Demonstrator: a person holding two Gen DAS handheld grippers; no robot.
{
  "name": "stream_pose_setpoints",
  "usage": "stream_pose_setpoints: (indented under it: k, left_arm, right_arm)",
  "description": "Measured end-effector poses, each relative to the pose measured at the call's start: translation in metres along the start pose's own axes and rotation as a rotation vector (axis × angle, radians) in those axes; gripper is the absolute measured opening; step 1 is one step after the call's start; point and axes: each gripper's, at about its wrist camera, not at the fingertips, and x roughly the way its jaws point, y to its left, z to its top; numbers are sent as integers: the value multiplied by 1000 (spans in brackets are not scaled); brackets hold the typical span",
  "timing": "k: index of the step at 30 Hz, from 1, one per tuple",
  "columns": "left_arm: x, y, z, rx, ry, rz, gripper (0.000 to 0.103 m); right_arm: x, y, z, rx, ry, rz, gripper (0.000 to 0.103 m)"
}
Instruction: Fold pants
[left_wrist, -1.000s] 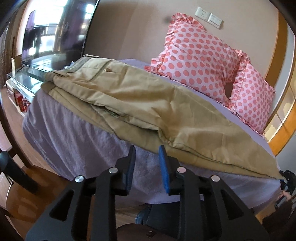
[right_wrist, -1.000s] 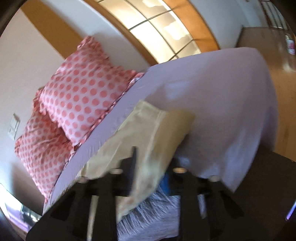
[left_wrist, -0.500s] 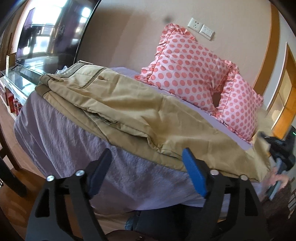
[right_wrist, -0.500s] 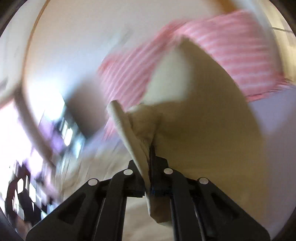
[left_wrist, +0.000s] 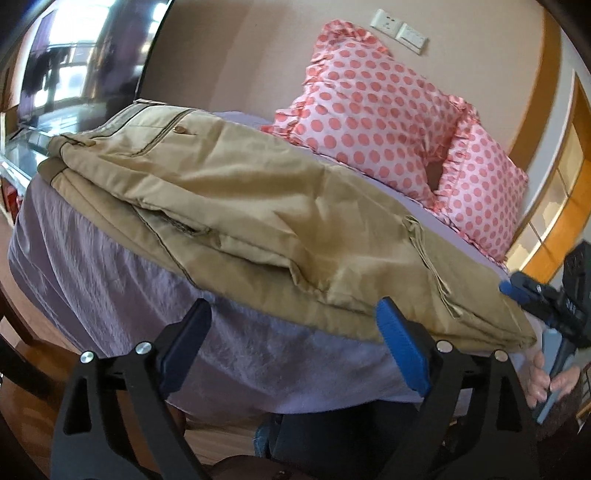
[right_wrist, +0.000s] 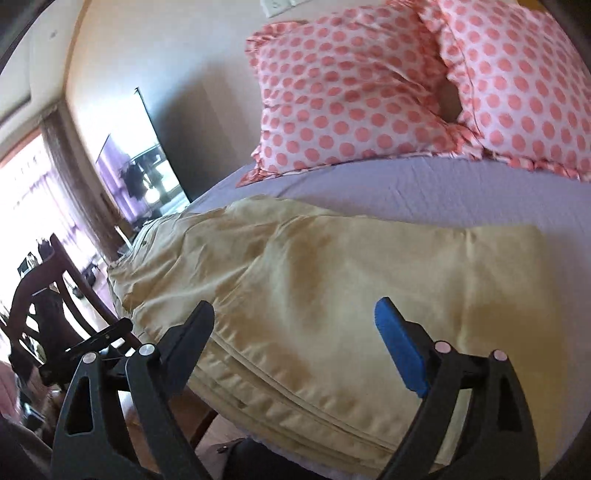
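Tan pants (left_wrist: 258, 206) lie folded lengthwise along the near edge of a bed with a lilac sheet (left_wrist: 110, 266). The waistband with a button pocket is at the far left, and the leg ends are folded back at the right. My left gripper (left_wrist: 291, 343) is open and empty, just below the bed's edge in front of the pants. My right gripper (right_wrist: 295, 339) is open and empty, low over the folded leg part of the pants (right_wrist: 332, 288). The right gripper also shows at the right edge of the left wrist view (left_wrist: 546, 306).
Two pink polka-dot pillows (left_wrist: 373, 110) lean on the wall behind the pants. They also show in the right wrist view (right_wrist: 354, 85). A dark wooden chair (right_wrist: 44, 291) stands left of the bed. A TV (left_wrist: 85, 62) is on the left wall.
My right gripper carried the leg end over, let it go and opened. The leg ends now lie folded back on the pants. My left gripper opened wide and stayed by the bed's edge.
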Motion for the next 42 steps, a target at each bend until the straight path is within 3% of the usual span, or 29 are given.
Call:
stream_pose_setpoints:
  k: [9, 12, 13, 15, 18, 19, 20, 21, 23, 25, 27, 29, 32, 36, 38, 40, 42]
  left_arm:
    - [-9, 23, 41, -90, -89, 84, 90]
    - [-2, 49, 59, -177, -91, 122, 90]
    - [0, 64, 67, -231, -95, 117, 84]
    - [1, 84, 79, -319, -97, 121, 83]
    - [2, 109, 90, -437, -103, 98, 70]
    - [3, 118, 94, -469, -102, 117, 57]
    - [5, 124, 96, -488, -96, 143, 33]
    - [7, 128, 100, -496, -80, 189, 24]
    - [11, 115, 112, -423, -54, 257, 15]
    - [9, 79, 129, -264, -58, 355, 11]
    - [4, 26, 150, -87, -90, 385, 9]
    - [0, -33, 168, 70, -124, 320, 8]
    - [6, -131, 167, 312, -143, 205, 8]
    - [22, -261, 113, 636, -117, -53, 9]
    - [39, -314, 59, 800, -45, -185, 9]
    - [64, -342, 9, 927, 63, -226, 9]
    - [86, -353, -34, 1041, 158, -219, 10]
  right_arm:
    - [13, -5, -5, 37, 29, 24, 91]
    - [15, -4, -7, 41, 32, 33, 91]
    - [15, -5, -8, 45, 32, 35, 91]
    - [15, -6, -9, 51, 32, 37, 91]
    - [13, -10, -9, 59, 22, 39, 91]
    - [12, -12, -10, 63, 16, 40, 91]
    - [11, -13, -10, 65, 11, 40, 91]
    - [9, -16, -9, 70, 2, 38, 91]
    - [1, -21, -9, 72, -21, 28, 91]
    - [-14, -31, -7, 78, -72, -4, 91]
    - [-32, -46, -4, 103, -127, -49, 92]
    - [-50, -64, -3, 144, -184, -91, 94]
    - [-81, -97, -4, 233, -256, -157, 95]
    - [-121, -132, -10, 338, -340, -203, 95]
    - [-136, -145, -14, 381, -370, -206, 95]
    - [-143, -160, -15, 440, -367, -168, 96]
    - [-137, -171, -14, 478, -322, -112, 96]
